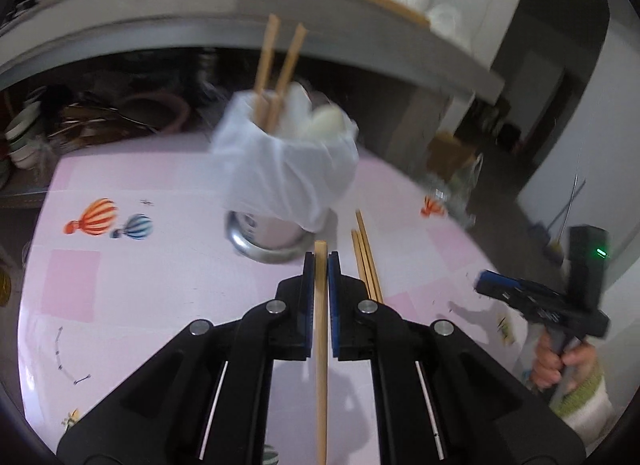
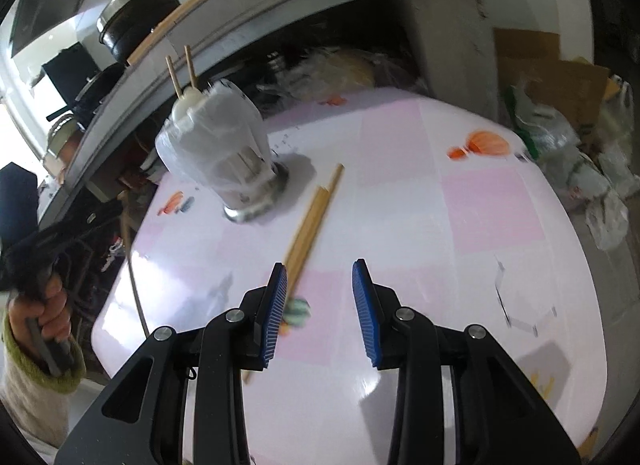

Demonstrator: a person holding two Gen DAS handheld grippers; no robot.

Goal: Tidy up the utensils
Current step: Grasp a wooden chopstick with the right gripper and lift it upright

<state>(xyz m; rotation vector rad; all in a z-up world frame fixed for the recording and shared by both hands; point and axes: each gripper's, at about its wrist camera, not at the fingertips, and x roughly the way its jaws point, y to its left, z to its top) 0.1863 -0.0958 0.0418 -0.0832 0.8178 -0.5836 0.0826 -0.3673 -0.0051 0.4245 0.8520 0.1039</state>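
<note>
Wooden chopstick (image 1: 321, 329) clamped lengthwise in left gripper (image 1: 321, 265), tip aimed at bag-lined holder (image 1: 288, 169) just beyond; right gripper (image 2: 320, 285), jaws parted and empty, beside remaining chopsticks (image 2: 310, 221).

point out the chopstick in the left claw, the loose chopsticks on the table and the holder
chopstick in the left claw (image 1: 321, 329), left wrist view, mid shaft between the pads
loose chopsticks (image 2: 310, 225), right wrist view, middle of the bundle
holder (image 1: 276, 239), left wrist view, bare metal base below the plastic wrap
</note>
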